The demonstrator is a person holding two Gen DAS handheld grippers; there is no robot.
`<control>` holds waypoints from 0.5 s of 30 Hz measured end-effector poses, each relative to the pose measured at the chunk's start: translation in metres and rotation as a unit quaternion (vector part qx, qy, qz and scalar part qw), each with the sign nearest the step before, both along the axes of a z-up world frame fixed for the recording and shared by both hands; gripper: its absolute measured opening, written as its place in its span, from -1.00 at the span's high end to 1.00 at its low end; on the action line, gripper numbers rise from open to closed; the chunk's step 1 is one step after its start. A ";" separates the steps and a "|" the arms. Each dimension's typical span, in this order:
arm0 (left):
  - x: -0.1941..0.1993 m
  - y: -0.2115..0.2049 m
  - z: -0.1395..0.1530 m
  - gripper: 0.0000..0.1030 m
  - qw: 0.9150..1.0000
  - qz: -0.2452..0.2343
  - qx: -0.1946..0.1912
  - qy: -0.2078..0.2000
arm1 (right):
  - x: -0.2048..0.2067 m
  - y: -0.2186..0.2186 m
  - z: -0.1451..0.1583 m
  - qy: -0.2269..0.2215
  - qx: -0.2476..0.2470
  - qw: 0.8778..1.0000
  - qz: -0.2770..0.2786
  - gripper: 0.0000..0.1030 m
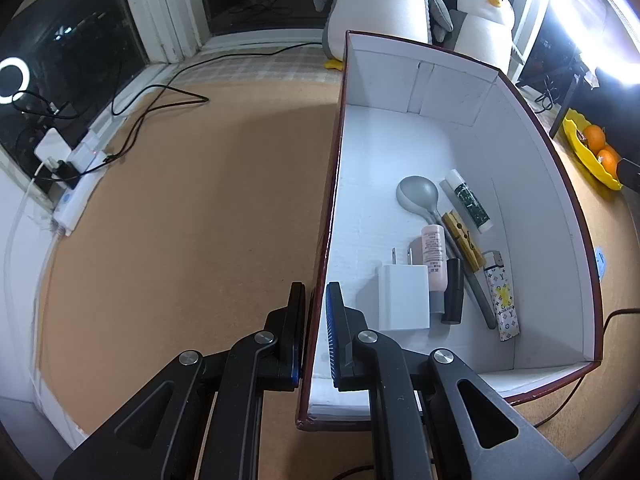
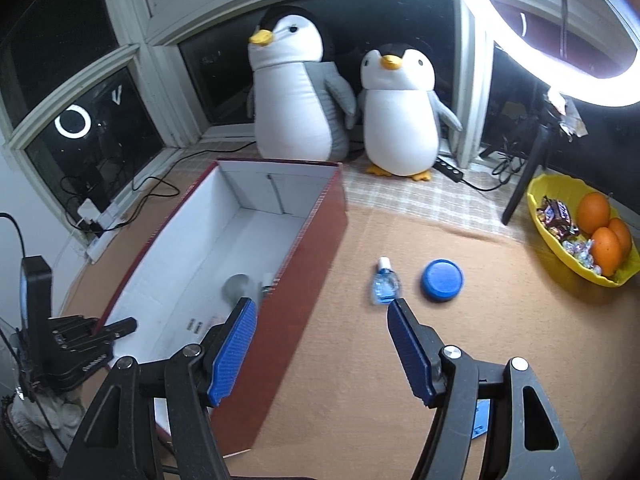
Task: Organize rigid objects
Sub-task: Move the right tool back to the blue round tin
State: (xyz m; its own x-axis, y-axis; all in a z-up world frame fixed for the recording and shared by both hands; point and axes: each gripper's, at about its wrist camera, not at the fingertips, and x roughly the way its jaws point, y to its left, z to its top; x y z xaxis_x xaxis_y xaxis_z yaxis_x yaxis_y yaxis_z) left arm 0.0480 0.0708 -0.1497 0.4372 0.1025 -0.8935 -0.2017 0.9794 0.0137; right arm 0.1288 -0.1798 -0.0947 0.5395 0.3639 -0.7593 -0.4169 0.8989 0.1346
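Box: red box (image 1: 532, 216), white inside, on the brown table (image 1: 180, 220), holds a white charger (image 1: 404, 298), grey spoon (image 1: 418, 196), pink bottle (image 1: 433, 254), clothespin (image 1: 464, 240) and lighter (image 1: 503, 300).
Left gripper (image 1: 316, 320): jaws clenched on the box's near side wall.
Right gripper (image 2: 320, 344): jaws released, holding nothing.
Right view only: blue lid (image 2: 442, 280) and small blue bottle (image 2: 385, 282) on the table beside the box.

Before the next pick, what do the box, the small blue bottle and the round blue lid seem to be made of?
Box: probably cardboard, matte dark red outside, white inside; thin walls with folded flaps.
Small blue bottle: looks like clear plastic, glossy, blue liquid showing through, white cap.
Round blue lid: likely moulded plastic, smooth, with a soft sheen.
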 end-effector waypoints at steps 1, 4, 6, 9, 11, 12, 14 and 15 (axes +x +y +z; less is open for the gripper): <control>0.000 0.000 0.000 0.83 1.000 0.000 0.001 0.001 | 0.004 -0.005 -0.002 0.001 -0.003 1.000 -0.005 -0.24; 0.000 -0.001 0.000 0.83 1.000 0.002 0.005 0.003 | 0.013 -0.020 -0.010 0.004 -0.009 1.000 -0.018 -0.24; 0.001 -0.002 0.000 0.83 1.000 0.003 0.008 0.006 | 0.019 -0.029 -0.016 0.004 -0.022 0.999 -0.026 -0.24; 0.002 -0.002 0.000 0.83 1.000 0.003 0.013 0.008 | 0.028 -0.041 -0.027 0.011 -0.031 0.999 -0.036 -0.24; 0.003 -0.003 -0.001 0.83 1.000 0.005 0.016 0.011 | 0.035 -0.049 -0.035 0.019 -0.034 0.998 -0.044 -0.24; 0.003 -0.003 -0.001 0.83 1.000 0.005 0.017 0.012 | 0.041 -0.054 -0.040 0.023 -0.037 0.998 -0.049 -0.24; 0.003 -0.003 -0.001 0.83 1.000 0.007 0.020 0.014 | 0.047 -0.059 -0.046 0.028 -0.039 0.997 -0.053 -0.24; 0.003 -0.004 -0.001 0.83 1.000 0.008 0.021 0.014 | 0.051 -0.061 -0.050 0.032 -0.040 0.997 -0.054 -0.24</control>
State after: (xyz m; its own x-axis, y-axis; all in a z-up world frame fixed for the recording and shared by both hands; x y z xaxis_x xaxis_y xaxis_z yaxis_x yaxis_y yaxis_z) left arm 0.0511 0.0672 -0.1505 0.4097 0.1473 -0.9002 -0.2155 0.9746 0.0613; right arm 0.1796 -0.2411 -0.1447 0.5219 0.2437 -0.8174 -0.3097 0.9471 0.0845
